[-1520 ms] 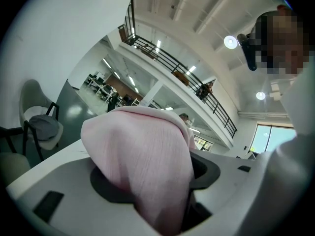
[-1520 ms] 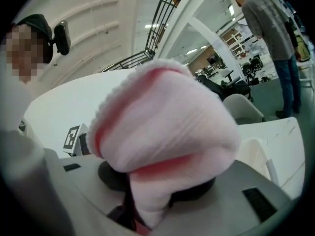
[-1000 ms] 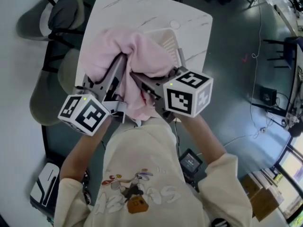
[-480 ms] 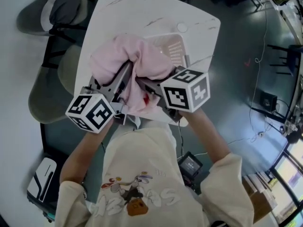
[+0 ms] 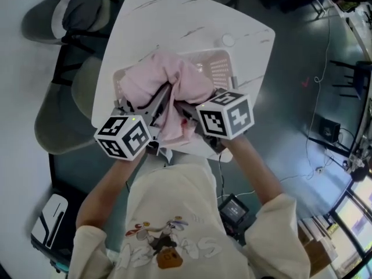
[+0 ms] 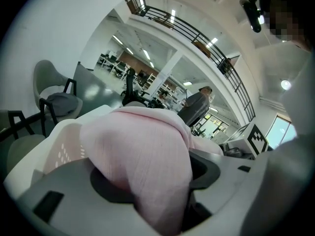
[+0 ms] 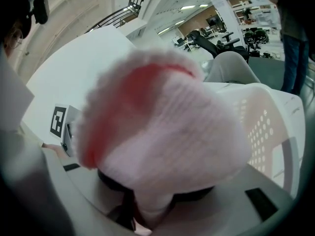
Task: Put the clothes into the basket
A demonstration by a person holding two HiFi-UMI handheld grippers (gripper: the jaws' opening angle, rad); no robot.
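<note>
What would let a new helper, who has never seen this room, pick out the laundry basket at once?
Find the white marble-look table in the middle of the head view. The basket sits on its near half, half hidden by a pink garment. Unlike the small flat disc beyond it, it is a white plastic tub with rows of small holes in its walls.

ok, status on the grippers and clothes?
Grippers: left gripper and right gripper both shut on the pink garment. Garment bunched over the basket, not released. Nothing seen in the way.
</note>
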